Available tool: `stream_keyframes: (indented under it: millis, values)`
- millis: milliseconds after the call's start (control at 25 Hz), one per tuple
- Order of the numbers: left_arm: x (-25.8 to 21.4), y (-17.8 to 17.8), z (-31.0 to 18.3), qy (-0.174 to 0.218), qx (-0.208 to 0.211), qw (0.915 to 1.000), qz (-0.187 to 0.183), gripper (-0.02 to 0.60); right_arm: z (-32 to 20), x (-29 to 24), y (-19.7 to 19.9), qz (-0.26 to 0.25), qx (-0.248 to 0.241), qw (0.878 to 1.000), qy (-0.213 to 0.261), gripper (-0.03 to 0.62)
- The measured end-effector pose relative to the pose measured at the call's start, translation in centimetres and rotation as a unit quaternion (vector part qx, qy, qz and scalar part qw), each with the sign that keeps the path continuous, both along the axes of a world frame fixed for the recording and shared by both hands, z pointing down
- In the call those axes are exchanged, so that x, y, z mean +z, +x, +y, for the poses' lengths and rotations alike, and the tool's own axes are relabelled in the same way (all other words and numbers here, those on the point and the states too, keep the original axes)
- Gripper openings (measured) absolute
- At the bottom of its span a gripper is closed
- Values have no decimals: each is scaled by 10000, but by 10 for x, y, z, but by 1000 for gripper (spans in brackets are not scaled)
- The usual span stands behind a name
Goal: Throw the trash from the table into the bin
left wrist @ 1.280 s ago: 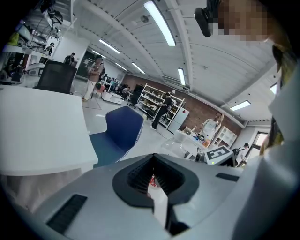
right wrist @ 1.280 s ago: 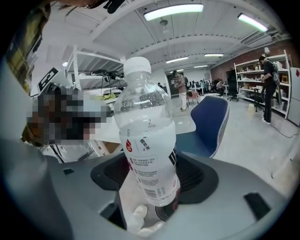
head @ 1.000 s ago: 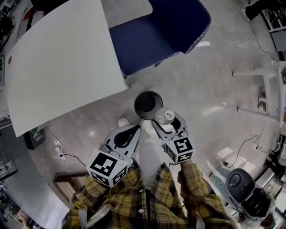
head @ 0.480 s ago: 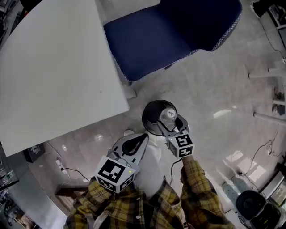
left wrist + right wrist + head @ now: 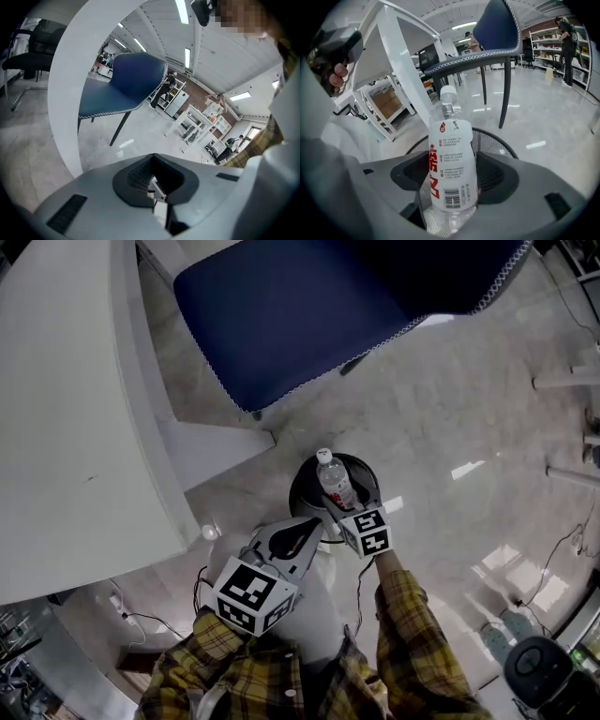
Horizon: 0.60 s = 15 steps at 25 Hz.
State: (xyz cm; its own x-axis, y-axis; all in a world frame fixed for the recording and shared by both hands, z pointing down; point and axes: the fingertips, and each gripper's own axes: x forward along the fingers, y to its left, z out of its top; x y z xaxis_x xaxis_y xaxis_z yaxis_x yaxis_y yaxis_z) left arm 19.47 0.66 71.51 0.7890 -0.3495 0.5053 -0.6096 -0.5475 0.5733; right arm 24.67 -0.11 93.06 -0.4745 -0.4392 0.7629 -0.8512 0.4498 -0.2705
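Head view: right gripper (image 5: 345, 502) tilts bottle (image 5: 328, 472), seemingly above bin (image 5: 298, 487)

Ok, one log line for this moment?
right gripper: shut on bottle | bottle: over bin, not released | left gripper: shut, empty

The bottle (image 5: 452, 173) is clear plastic, the bin (image 5: 492, 140) metal mesh, the floor (image 5: 469, 427) glossy.

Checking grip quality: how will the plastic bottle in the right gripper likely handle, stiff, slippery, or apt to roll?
The bottle looks clear and empty, so probably light and easily dented by the right gripper. Its glossy label may slip. Its round body would likely roll if laid down.
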Motion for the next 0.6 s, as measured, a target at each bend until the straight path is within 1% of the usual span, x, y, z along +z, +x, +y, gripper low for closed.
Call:
stream_keyframes:
  millis: [160, 280, 440, 600]
  values:
    - [16, -2, -3, 9, -26, 10000, -29, 9, 11, 47, -3, 259, -160, 9987, -414, 304]
    - [21, -9, -2, -7, -95, 9999, -80, 8, 18, 68, -10, 368, -318, 9960, -756, 304]
    - [11, -16, 3, -97, -179, 9997, -131, 8, 21, 56, -16, 293, -233, 9953, -890, 307]
    - [-20, -21, 10, -176, -249, 9995, -98, 8, 30, 16, -13, 302, -108, 9949, -956, 307]
